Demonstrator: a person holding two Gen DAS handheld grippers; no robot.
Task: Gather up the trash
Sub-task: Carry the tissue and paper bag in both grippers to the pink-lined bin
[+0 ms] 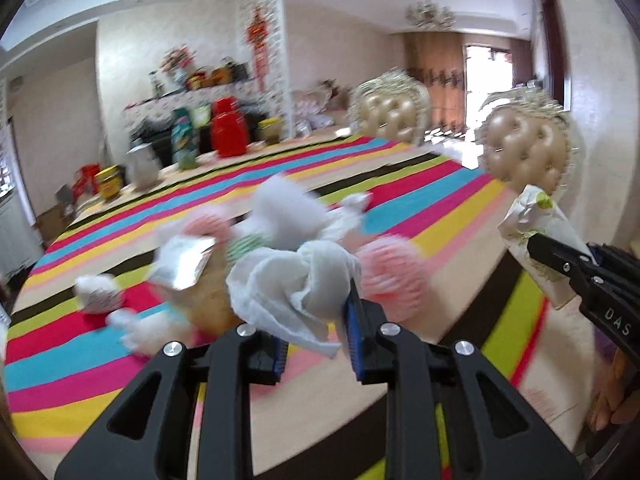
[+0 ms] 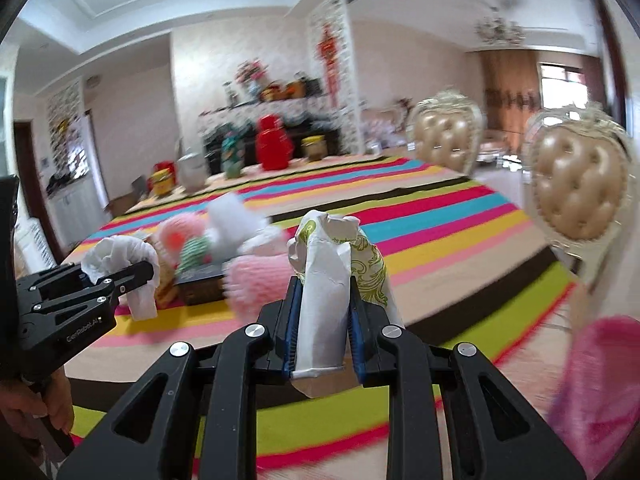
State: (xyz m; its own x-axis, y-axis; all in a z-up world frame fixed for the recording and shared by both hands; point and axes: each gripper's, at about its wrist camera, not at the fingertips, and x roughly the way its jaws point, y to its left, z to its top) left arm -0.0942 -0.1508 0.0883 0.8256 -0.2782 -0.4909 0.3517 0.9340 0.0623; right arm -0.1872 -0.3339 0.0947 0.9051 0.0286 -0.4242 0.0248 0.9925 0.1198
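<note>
the table (image 1: 460, 216) under its striped cloth (image 2: 440, 216) fills both views, with two tufted chairs (image 1: 528, 152) along its far side and bottles and a red box (image 1: 229, 128) at the far end. near the middle sits the pile (image 1: 248, 240) left to clear: white tissue wads, pink and green foam nets, a silvery wrapper (image 1: 186, 260), all blurred and lying close together, some touching. i cannot tell how many pieces there are.

the left tool (image 1: 316, 340) is pressed together on a crumpled white tissue (image 1: 292, 284), which hangs from the blue pads clear of the cloth. the right tool (image 2: 323, 340) pinches a crushed paper cup (image 2: 326, 280) with a green-gold print, held upright and off the table.

so two pieces are picked up and in the air, one in each tool. no bin or bag shows in either view, so the drop-off is not yet done, and most of the pile remains. a pink blurred shape (image 2: 596, 380) at the right edge of the right view is too smeared to name.
</note>
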